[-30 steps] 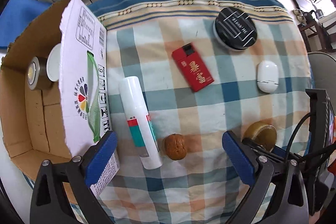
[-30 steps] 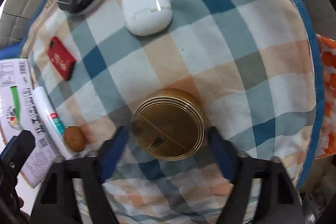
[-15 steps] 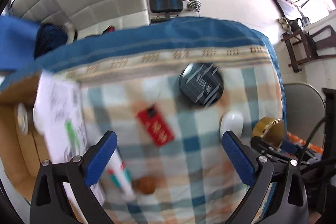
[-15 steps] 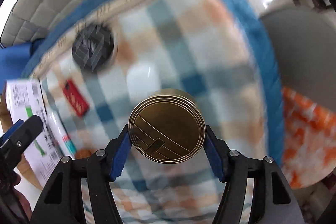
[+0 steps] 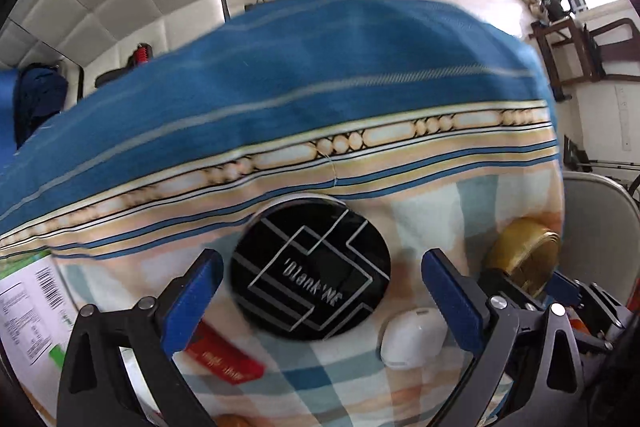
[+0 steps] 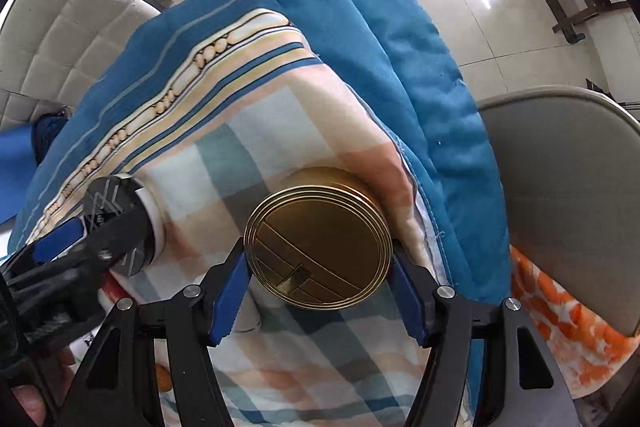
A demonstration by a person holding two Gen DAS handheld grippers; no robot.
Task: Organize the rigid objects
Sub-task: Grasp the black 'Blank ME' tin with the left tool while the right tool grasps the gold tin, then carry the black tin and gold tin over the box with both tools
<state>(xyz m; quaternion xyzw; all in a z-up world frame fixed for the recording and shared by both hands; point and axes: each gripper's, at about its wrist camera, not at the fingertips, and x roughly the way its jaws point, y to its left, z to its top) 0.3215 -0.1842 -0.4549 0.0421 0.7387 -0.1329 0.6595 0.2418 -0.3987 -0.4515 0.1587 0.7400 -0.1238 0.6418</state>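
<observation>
We begin with the checked cloth (image 5: 400, 379) over the table, which has slid down in both views as our hands travelled toward its far, blue-bordered edge. A second ago the cardboard box filled the left of the left wrist view; now only a corner of its printed flap (image 5: 28, 307) shows at the near left. The round black case (image 5: 310, 267), then far off, now lies directly between the spread fingers of our left gripper (image 5: 316, 291), which touches nothing. The gold round tin (image 6: 318, 247), which sat on the cloth a second ago, is now lifted clear of it and pinched between the blue pads of our right gripper (image 6: 320, 291). The white earbud case (image 5: 412, 333) lies just right of the black case. We judge one object is in transit and the next is lined up, but both must still go left to the box.
</observation>
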